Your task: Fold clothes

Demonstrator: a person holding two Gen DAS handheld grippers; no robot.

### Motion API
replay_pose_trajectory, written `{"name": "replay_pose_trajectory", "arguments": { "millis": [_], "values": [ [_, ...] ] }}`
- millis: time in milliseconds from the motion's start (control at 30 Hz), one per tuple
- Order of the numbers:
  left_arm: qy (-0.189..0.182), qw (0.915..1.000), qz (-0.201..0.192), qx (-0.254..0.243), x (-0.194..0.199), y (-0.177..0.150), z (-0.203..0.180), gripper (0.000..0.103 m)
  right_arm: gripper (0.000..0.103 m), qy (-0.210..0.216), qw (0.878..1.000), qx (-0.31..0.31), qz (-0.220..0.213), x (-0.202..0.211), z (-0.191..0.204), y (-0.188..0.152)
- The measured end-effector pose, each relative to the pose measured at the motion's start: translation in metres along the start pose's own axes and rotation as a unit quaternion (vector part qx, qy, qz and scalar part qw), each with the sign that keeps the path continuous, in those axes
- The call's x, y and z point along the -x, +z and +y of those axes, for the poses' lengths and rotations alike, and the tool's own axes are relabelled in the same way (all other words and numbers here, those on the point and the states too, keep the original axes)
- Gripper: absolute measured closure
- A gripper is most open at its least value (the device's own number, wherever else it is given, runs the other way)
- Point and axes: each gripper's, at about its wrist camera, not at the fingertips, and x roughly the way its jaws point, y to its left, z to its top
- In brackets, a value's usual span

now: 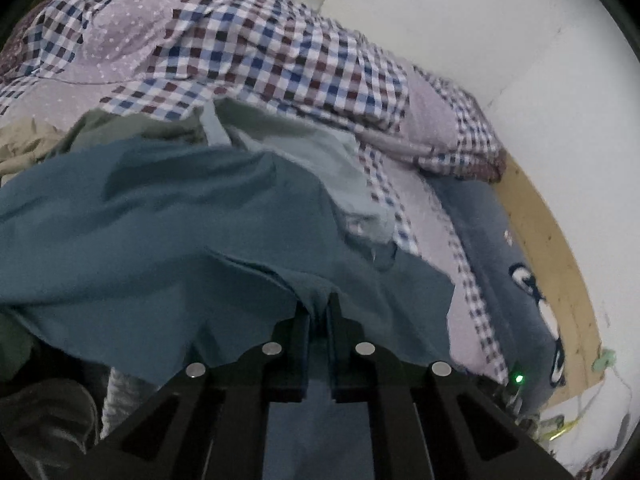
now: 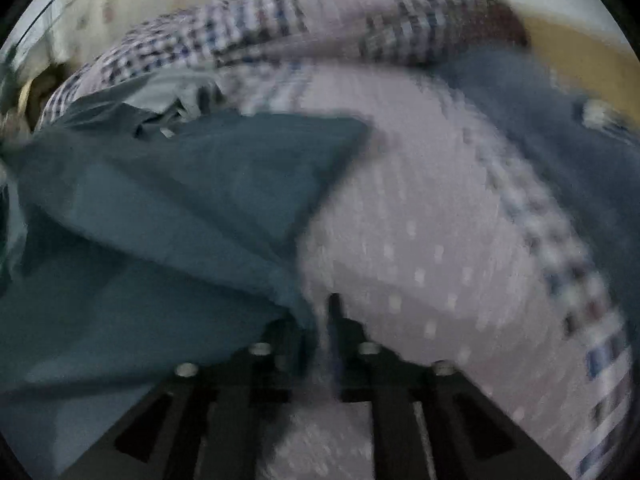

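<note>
Teal garment (image 1: 168, 216), plain woven or knit cloth, lies bunched on the bed, spread across the checked and dotted quilt (image 1: 248, 48). It reads as light, limp and fully soft: it drapes in loose ridges, holds no shape of its own, and will sag wherever it is not supported. A paler grey-blue layer (image 1: 320, 156) shows at its far side, probably the inside or a second piece; cannot tell which.

Left hand-held gripper (image 1: 319, 312): jaws drawn close together with a fold of the teal cloth pinched between them at an edge or hem. Cloth fans out from the pinch point in both directions.

Right hand-held gripper (image 2: 316, 312): view heavily blurred. Teal garment (image 2: 180, 184) edge runs down into the narrow gap between the jaws; it looks clamped on the cloth, left jaw largely covered by fabric.

Handling judgement: not slippery, not fragile, little weight. Best hold is at hems or corners, two points well apart, so the cloth hangs flat between them; a pinch in the middle would only gather it. Risk is catching the quilt (image 2: 420, 240) along with the garment, since the two lie touching.

Outward: dark blue blanket with a cartoon print (image 1: 516, 280) beside the quilt, wooden bed edge (image 1: 548, 240), white wall (image 1: 480, 32) beyond.
</note>
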Motion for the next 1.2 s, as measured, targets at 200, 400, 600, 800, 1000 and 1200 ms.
{"name": "replay_pose_trajectory", "arguments": {
  "millis": [200,400,600,800,1000,1200],
  "values": [
    [0.017,0.9997,0.01,0.015,0.002,-0.012,0.014,0.098,0.067,-0.016,0.998,0.052,0.006,0.019,0.008,-0.005],
    [0.018,0.9993,0.016,0.028,0.003,-0.015,0.017,0.098,0.067,0.01,0.996,0.082,-0.015,0.042,0.03,-0.001],
    [0.016,0.9992,0.015,0.032,0.006,-0.014,0.017,0.098,0.067,0.097,0.995,0.013,-0.026,0.048,0.021,0.005],
    [0.068,0.9953,0.05,0.047,-0.008,-0.016,0.033,0.094,0.067,0.054,0.997,-0.019,0.043,0.01,0.015,-0.004],
    [0.035,0.9939,-0.029,0.101,0.038,-0.021,0.072,0.067,0.066,0.021,1.0,-0.02,0.006,0.037,0.02,0.001],
    [-0.009,0.978,-0.17,0.12,0.12,-0.061,0.106,0.028,0.057,-0.006,0.997,-0.017,-0.078,0.087,0.045,0.008]
  ]
}}
